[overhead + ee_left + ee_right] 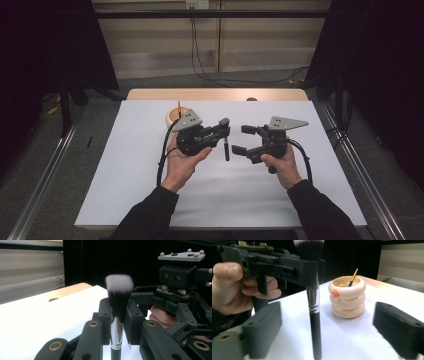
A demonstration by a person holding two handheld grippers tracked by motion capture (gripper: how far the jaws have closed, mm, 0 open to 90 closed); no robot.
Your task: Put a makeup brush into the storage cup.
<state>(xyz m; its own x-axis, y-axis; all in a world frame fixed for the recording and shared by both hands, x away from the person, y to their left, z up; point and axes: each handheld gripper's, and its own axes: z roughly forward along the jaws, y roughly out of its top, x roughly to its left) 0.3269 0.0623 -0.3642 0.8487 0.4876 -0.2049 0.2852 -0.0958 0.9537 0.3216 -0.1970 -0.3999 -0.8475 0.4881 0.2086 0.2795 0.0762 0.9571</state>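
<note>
White sheet covering the wooden table, dark curtains either side, bare sheet all round the work.

High view: I'm holding both grippers over mid-table, facing each other. Left gripper is clamping the makeup brush near its top, so the handle is hanging straight down towards the sheet. Right gripper is sitting just beside it, jaws spread wide, nothing in them. Cream holder is standing behind the left gripper, near the sheet's far edge, with a thin brush poking up.

Left gripper view: jaws are pinching in tight on the brush where bristles meet the silver ferrule, bristle head standing upright above them. Right gripper's body is looming close behind on the right.

Right gripper view: my own jaws are standing far apart, left and right of frame, clear of the brush (handle is hanging between them, no contact). Ringed holder is sitting further back, thin brush leaning inside it.

My read: this is a handover, with the left now carrying the brush alone. Next move is probably the drop into the holder; that needs lifting the handle tip over the rim and lowering without knocking the thin brush. I'm backing the right gripper off first. Plenty of free sheet right and near side; the holder side is the tight one.
</note>
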